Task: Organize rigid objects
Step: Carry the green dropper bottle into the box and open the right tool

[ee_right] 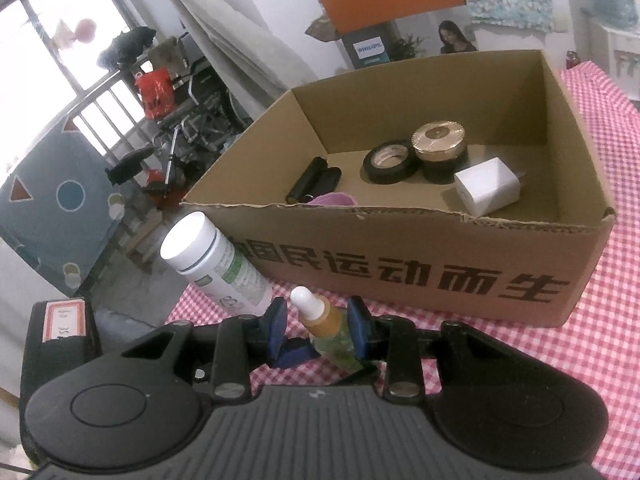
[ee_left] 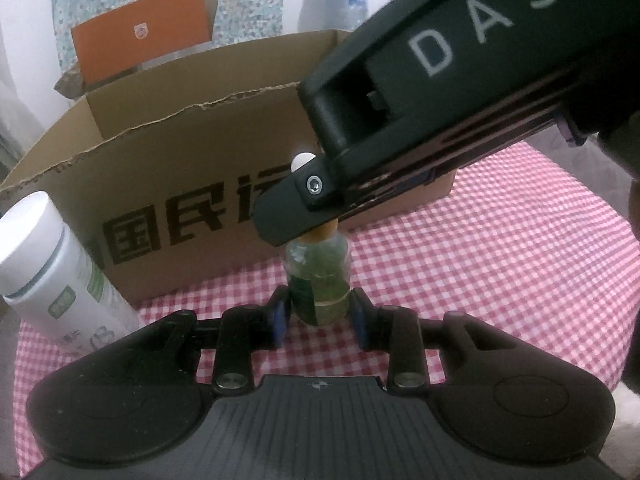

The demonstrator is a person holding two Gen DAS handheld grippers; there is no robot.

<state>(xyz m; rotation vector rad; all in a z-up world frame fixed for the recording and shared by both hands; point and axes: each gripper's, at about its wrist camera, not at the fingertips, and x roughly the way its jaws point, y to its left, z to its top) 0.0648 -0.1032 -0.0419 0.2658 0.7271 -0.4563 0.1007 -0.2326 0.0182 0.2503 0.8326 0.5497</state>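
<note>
A small dropper bottle with green contents, an orange collar and a white bulb stands on the red-checked cloth in front of the cardboard box. My left gripper is shut on the bottle's lower body, a blue pad on each side. My right gripper comes in from the upper right, and one of its fingers covers the collar. In the right wrist view, my right gripper is shut on the bottle around its collar and shoulder. One blue pad of the left gripper shows below.
A white cylindrical bottle lies tilted at the box's left corner. The box holds a black tape roll, a gold-lidded jar, a white charger and black cylinders. The table edge is at the left.
</note>
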